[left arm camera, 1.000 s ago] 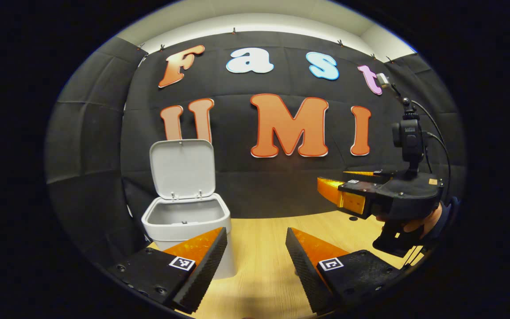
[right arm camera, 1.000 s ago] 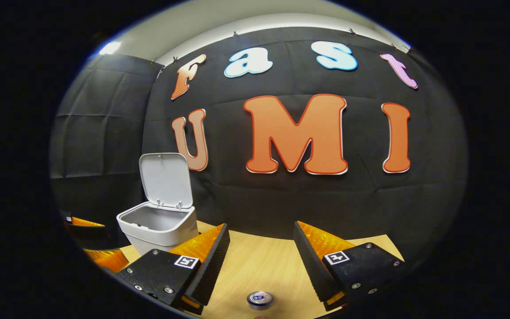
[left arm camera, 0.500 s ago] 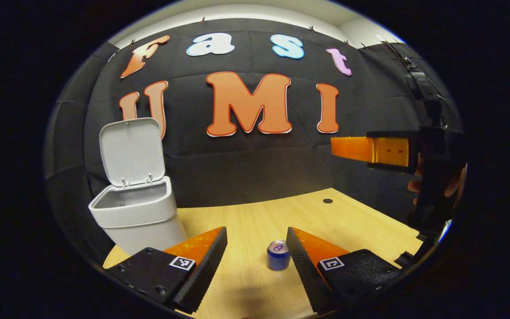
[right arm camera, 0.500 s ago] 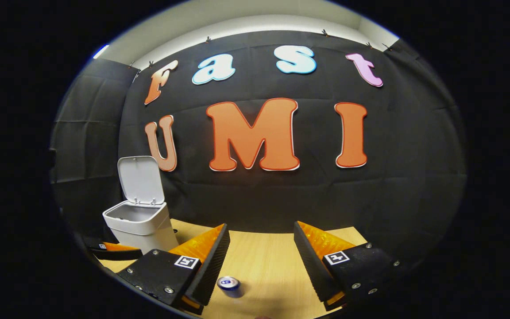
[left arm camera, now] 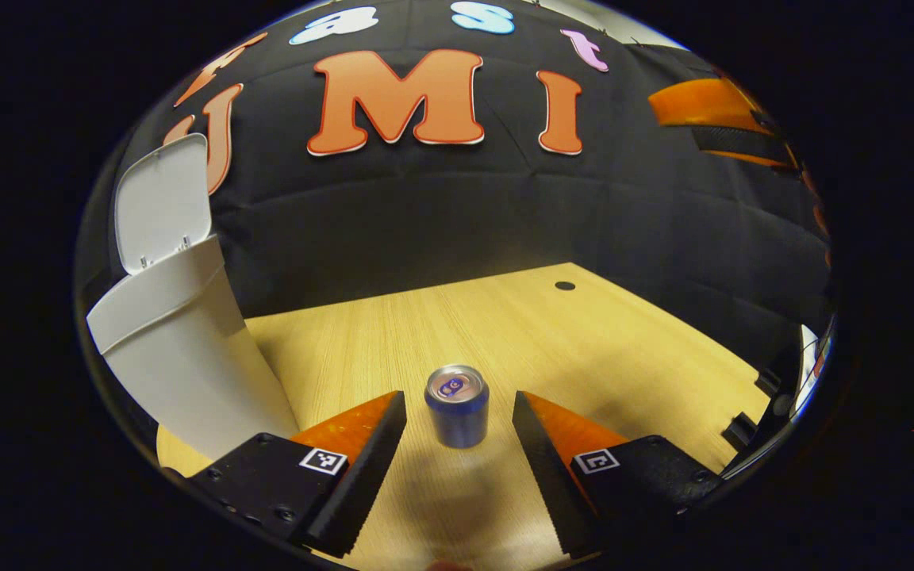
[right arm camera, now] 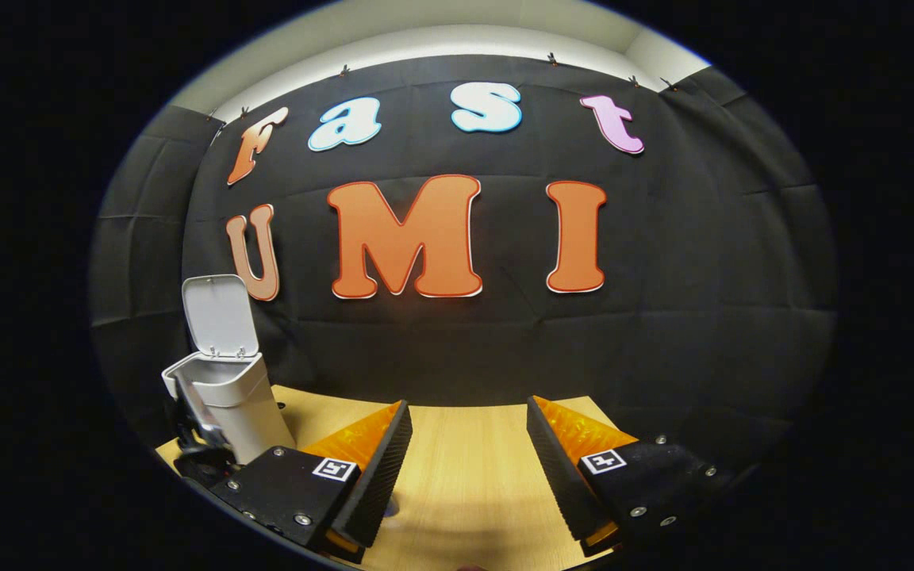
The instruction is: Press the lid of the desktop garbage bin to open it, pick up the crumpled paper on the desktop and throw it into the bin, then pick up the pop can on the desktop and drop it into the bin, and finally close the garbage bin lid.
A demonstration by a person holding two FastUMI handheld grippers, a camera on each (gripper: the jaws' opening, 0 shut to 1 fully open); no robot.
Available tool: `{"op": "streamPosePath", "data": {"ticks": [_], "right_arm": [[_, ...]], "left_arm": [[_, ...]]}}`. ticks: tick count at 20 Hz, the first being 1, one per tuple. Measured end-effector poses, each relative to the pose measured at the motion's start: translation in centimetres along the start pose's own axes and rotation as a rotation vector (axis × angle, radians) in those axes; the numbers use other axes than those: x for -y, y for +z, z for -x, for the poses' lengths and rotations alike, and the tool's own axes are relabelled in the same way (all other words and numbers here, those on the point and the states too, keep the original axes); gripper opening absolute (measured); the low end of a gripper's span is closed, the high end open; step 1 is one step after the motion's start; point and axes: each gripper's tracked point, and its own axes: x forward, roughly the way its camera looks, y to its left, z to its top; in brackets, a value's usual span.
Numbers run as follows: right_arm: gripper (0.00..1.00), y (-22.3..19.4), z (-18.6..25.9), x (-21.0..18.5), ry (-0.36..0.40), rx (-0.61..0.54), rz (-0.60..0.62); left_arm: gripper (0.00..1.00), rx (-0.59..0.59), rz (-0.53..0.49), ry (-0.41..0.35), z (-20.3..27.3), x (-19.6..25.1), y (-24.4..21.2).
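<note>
In the left gripper view, the left gripper has its two fingers spread wide above a pale wooden desktop, and they grip nothing. One pop can stands upright on the desktop in the gap between the fingertips, just beyond them and touching neither. The can has a silver top and a blue body; a small mark sits on its top, too small to read. Each finger carries a small square black-and-white marker tag, one per finger. To the far left stands one white garbage bin, its lid raised upright and open. A small dark round hole lies at the far edge of the desktop. At the upper right, part of the right gripper shows high up, well apart from the can; from here I cannot tell how far it is open. In the right gripper view, the right gripper has its own two fingers spread wide over the desktop, gripping and touching nothing, each finger with one square marker tag. The same bin stands at the far left with its lid up.
</note>
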Motion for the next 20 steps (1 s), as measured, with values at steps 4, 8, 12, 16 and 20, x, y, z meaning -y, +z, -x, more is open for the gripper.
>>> {"op": "streamPosePath", "data": {"ticks": [4,8,12,16,20], "right_arm": [[0.87,-0.4,0.8,1.6,-0.032,-0.016,0.008],[0.87,-0.6,1.4,2.7,-0.057,-0.026,0.014],[0.87,-0.8,1.9,3.4,-0.076,-0.036,0.020],[0.87,-1.3,2.3,3.9,-0.085,-0.056,0.023],[0.87,-1.9,2.5,4.0,-0.088,-0.080,0.041]], "left_arm": [[0.88,-0.047,-0.008,0.007,-2.6,0.7,-1.7],[0.88,-0.088,0.006,0.031,-4.8,0.4,-3.5],[0.88,-0.123,0.024,0.050,-6.8,0.0,-4.8],[0.89,-0.167,0.016,0.063,-9.3,0.2,-6.2],[0.89,-0.172,0.009,0.076,-11.1,0.3,-6.6]]}}
